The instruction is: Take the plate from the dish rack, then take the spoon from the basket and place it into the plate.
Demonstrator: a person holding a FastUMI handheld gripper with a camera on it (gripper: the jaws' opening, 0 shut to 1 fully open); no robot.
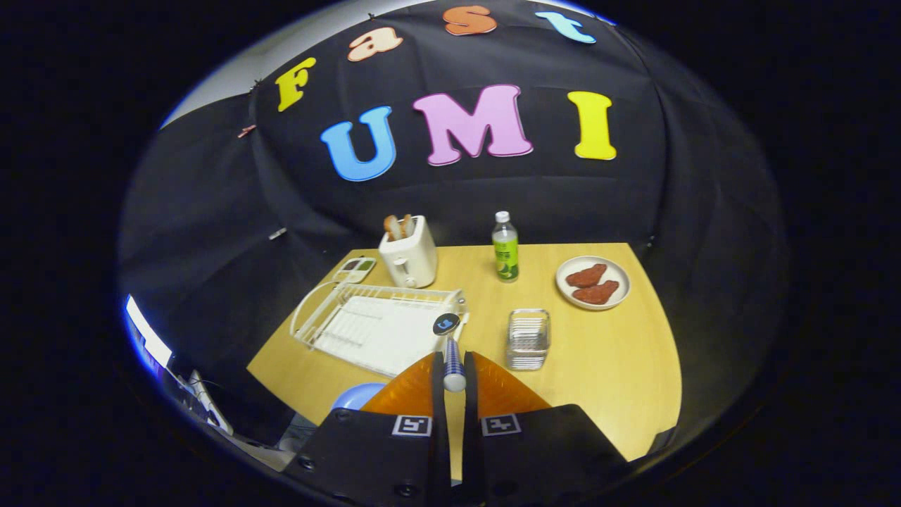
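Spoon (451, 348) pinched in tool (454, 377); blue plate (357, 396) beside fingers.

Dim booth with the wooden table (605, 352) evenly lit from above, sharp at centre, fisheye-bent toward the edges.

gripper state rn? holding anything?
Gripper: closed on the blue-and-white striped spoon handle, black spoon bowl pointing ahead over the white wire dish rack, above the wooden table.
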